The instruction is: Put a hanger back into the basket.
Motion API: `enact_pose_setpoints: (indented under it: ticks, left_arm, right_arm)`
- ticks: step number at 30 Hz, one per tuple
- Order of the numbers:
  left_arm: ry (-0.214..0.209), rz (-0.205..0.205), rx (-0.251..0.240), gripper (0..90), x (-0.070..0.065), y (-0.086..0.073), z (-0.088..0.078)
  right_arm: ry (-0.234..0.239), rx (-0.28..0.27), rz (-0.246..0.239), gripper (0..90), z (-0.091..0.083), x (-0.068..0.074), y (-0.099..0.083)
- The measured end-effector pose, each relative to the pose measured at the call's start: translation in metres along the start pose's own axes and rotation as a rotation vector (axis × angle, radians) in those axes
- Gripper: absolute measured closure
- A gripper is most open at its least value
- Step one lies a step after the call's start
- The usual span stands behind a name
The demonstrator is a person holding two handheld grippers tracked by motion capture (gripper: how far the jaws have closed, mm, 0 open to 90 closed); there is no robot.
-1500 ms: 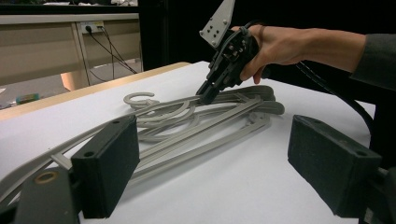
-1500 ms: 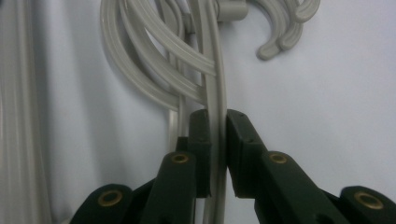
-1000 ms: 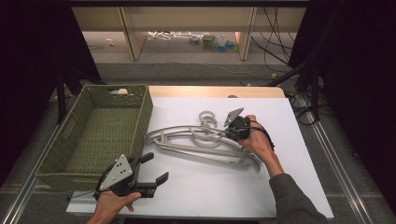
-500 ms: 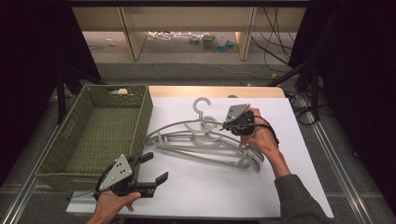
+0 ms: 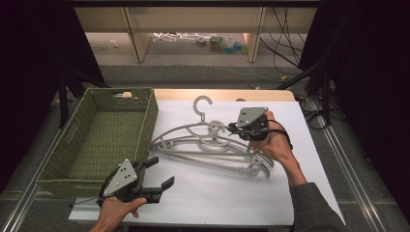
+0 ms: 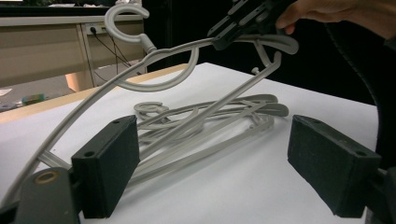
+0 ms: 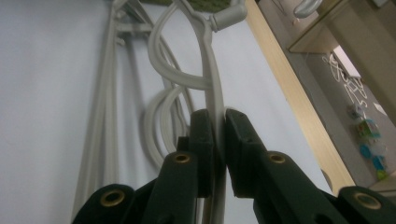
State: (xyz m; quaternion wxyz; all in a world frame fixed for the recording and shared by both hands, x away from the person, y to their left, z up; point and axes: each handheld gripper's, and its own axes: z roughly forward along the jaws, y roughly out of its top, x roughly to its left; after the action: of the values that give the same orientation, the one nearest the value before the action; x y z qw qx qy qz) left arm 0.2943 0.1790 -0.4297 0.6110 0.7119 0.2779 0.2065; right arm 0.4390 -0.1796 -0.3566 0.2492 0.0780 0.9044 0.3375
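The right gripper (image 7: 217, 140) clenched a grey plastic hanger (image 7: 212, 88), its pinch plain in the right gripper view. The left gripper (image 5: 154, 174) lay released beside the woven green basket (image 5: 145, 121). No writing was legible.

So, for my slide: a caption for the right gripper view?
Right gripper clamps a grey plastic hanger above the white table.

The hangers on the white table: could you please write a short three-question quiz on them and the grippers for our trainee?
1. True or false: the right gripper is shut on a hanger.
2. What stands left of the hangers? A) basket B) bucket C) box lid
3. Fill in: the left gripper's jaws are ____.

Key: 1 true, it lifts one end of that hanger above the hanger pile; 2 A, the green basket; 3 open.
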Motion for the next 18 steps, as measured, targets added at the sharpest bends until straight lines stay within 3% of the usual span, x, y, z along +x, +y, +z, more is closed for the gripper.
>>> enact_pose_setpoints:
  ticks: [4,5,6,7,9,11,13,14,16,18]
  left_arm:
    - [0.049,0.014,0.009,17.5,0.003,0.017,0.005]
    - [0.064,0.016,0.014,18.3,0.005,0.022,0.008]
    - [0.101,0.012,0.066,18.7,0.009,0.033,0.014]
    - [0.101,0.012,0.066,19.0,0.009,0.033,0.014]
    - [0.122,0.015,0.125,20.3,0.015,0.044,0.024]
    - [0.119,0.009,0.183,22.6,0.019,0.054,0.037]
    - [0.101,-0.036,0.225,22.6,0.023,0.063,0.050]
    - [0.100,-0.018,0.247,21.1,0.025,0.067,0.056]
    - [0.093,-0.030,0.291,19.6,0.028,0.074,0.069]
    - [0.099,-0.025,0.302,19.6,0.033,0.081,0.081]
  right_arm:
    - [0.002,-0.023,-0.002,82.2,-0.008,0.004,0.004]
    - [0.003,-0.017,-0.021,82.2,-0.010,0.006,0.007]
    - [-0.004,-0.019,-0.016,82.2,-0.010,0.008,0.008]
    - [-0.004,-0.019,-0.016,82.2,-0.010,0.008,0.008]
    - [0.001,-0.015,-0.029,82.2,-0.011,0.008,0.009]
    - [0.007,-0.015,-0.022,82.2,-0.011,0.009,0.009]
    - [0.008,-0.015,-0.023,82.2,-0.011,0.009,0.009]
    - [0.003,-0.019,-0.032,82.2,-0.011,0.009,0.009]
    - [0.006,-0.024,-0.034,82.1,-0.011,0.009,0.009]
    - [0.004,-0.025,-0.035,82.1,-0.012,0.010,0.010]
